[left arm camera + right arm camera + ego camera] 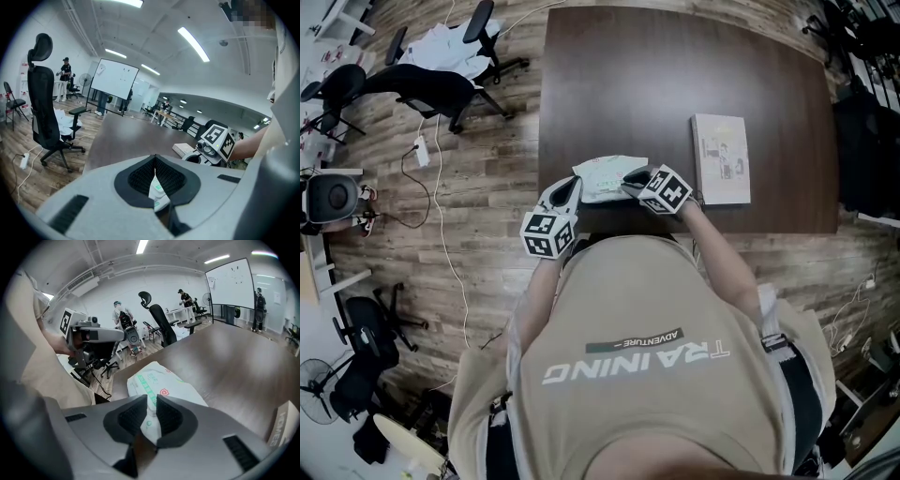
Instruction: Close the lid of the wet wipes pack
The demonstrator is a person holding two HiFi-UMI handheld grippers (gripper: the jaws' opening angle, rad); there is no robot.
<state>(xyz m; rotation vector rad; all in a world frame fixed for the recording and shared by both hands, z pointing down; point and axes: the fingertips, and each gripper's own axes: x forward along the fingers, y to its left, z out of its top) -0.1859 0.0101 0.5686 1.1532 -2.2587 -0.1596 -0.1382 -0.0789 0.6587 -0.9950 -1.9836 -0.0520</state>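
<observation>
The white wet wipes pack [602, 178] with green print lies at the near edge of the dark table [675, 75]. My left gripper [570, 194] meets its left end and my right gripper [631, 178] its right end. In the left gripper view the jaws [154, 159] are closed to a point, with a sliver of the pack [158, 192] pinched between the pads. In the right gripper view the jaws [151, 399] stand a narrow slit apart, filled by the pack's end, and the pack [161, 383] stretches ahead. The lid is hidden.
A pale book [721, 159] lies on the table to the right of the pack. A black office chair [431, 84] and cables sit on the wooden floor to the left. People stand far off in the room.
</observation>
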